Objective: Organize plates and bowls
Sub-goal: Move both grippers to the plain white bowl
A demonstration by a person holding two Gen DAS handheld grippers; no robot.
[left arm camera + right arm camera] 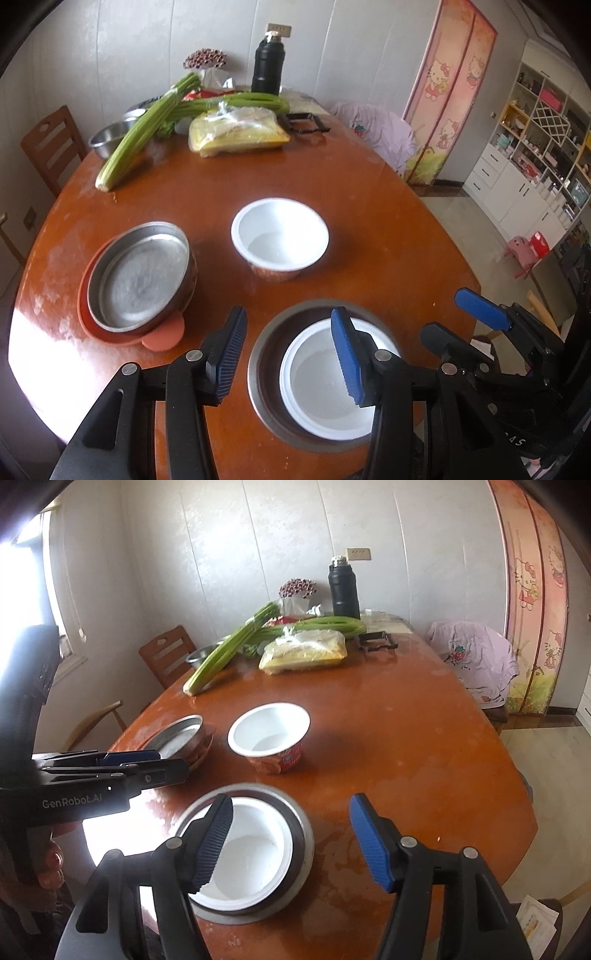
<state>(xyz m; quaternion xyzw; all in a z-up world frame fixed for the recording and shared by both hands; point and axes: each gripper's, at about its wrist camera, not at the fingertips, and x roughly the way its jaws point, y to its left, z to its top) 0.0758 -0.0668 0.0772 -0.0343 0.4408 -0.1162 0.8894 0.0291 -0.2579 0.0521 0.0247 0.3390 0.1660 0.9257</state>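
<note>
Shelving [535,147] beyond table [369,206] only in left view; window [22,590] right.

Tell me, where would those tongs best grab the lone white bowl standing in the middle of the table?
Probably by its rim. The white bowl stands upright and open-topped on the table, so coming from above, one finger inside and one outside the near wall, looks easiest. Its sides taper downward, so a pinch lower down might slip.

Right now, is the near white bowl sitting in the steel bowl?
Touching. Right wrist view: white bowl nests inside the steel bowl, rim ringed all round.
</note>
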